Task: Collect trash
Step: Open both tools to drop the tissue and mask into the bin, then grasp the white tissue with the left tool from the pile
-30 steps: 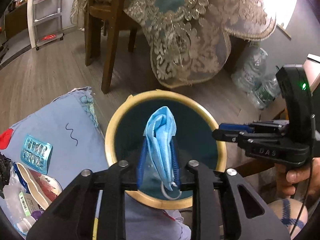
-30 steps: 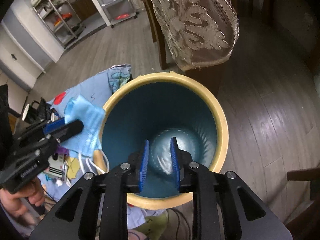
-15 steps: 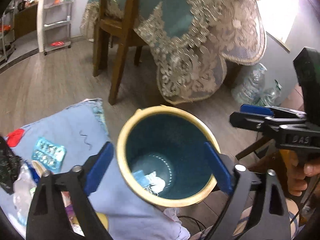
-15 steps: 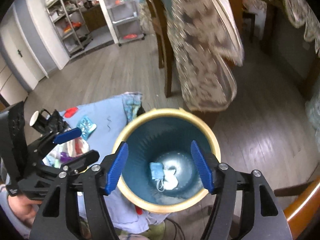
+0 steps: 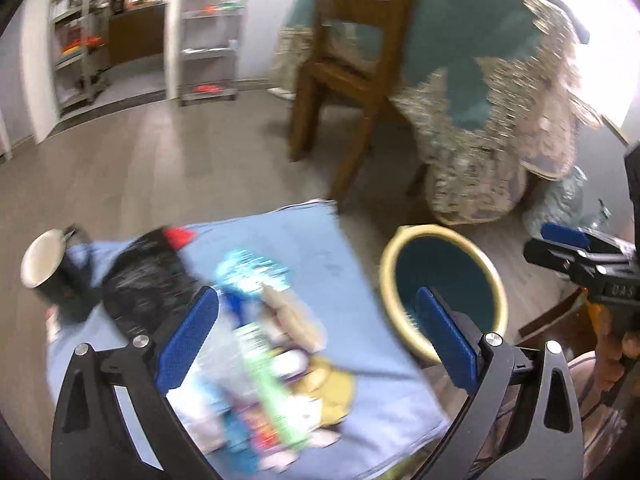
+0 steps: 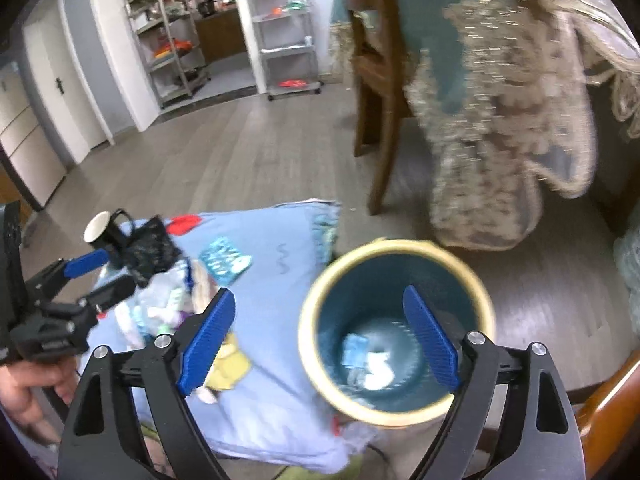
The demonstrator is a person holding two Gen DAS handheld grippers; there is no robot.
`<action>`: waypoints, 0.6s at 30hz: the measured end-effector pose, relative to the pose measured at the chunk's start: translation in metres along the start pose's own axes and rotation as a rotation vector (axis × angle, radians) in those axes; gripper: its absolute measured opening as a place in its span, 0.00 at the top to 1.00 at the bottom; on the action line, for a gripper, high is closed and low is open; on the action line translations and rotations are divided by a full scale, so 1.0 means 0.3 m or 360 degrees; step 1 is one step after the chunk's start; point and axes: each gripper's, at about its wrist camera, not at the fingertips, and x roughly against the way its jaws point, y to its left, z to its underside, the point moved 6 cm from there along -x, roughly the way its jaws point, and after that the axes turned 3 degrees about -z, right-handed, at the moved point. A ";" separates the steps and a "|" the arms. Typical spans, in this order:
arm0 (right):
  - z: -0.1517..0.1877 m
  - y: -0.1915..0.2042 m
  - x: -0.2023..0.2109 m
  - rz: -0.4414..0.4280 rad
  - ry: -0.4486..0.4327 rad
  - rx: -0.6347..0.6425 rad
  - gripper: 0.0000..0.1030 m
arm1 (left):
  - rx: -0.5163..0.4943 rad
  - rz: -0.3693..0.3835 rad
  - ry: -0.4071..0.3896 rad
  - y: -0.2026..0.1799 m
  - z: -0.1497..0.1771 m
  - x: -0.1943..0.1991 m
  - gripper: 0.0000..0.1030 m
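Observation:
A teal bin with a yellow rim [image 6: 396, 328] stands on the floor beside a blue cloth [image 6: 276, 384]; it also shows in the left wrist view [image 5: 442, 288]. A blue face mask [image 6: 354, 354] and white scraps lie at its bottom. A blurred pile of wrappers [image 5: 260, 364] lies on the cloth, with a blister pack [image 6: 225, 261] and a black bag [image 6: 150, 250]. My left gripper [image 5: 316, 340] is open and empty above the pile. My right gripper [image 6: 320, 340] is open and empty above the bin's left rim.
A dark mug [image 5: 48, 272] stands at the cloth's far left. A wooden chair [image 5: 352, 80] and a lace-draped table [image 5: 500, 120] stand behind the bin. Plastic bottles [image 5: 560, 208] lie at right. Shelving racks [image 6: 280, 28] stand far back.
The left gripper let the mask fall into the bin, opened wide and swung left over the trash pile. The right gripper opened and pulled back up from the bin.

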 end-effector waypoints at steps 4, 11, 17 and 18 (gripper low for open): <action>0.055 0.142 -0.062 -0.0098 -0.0017 0.0008 0.16 | 0.0084 -0.0090 0.0036 0.169 0.075 0.056 0.06; 0.191 0.352 -0.118 -0.0254 -0.0081 0.0172 0.16 | 0.0295 -0.0200 0.0109 0.346 0.253 0.072 0.07; 0.299 0.375 -0.141 -0.0320 -0.0132 0.0229 0.16 | 0.0208 -0.0205 0.0239 0.307 0.351 -0.018 0.13; 0.315 0.366 -0.151 -0.0317 -0.0118 0.0210 0.16 | 0.0178 -0.0218 0.0245 0.302 0.361 -0.026 0.13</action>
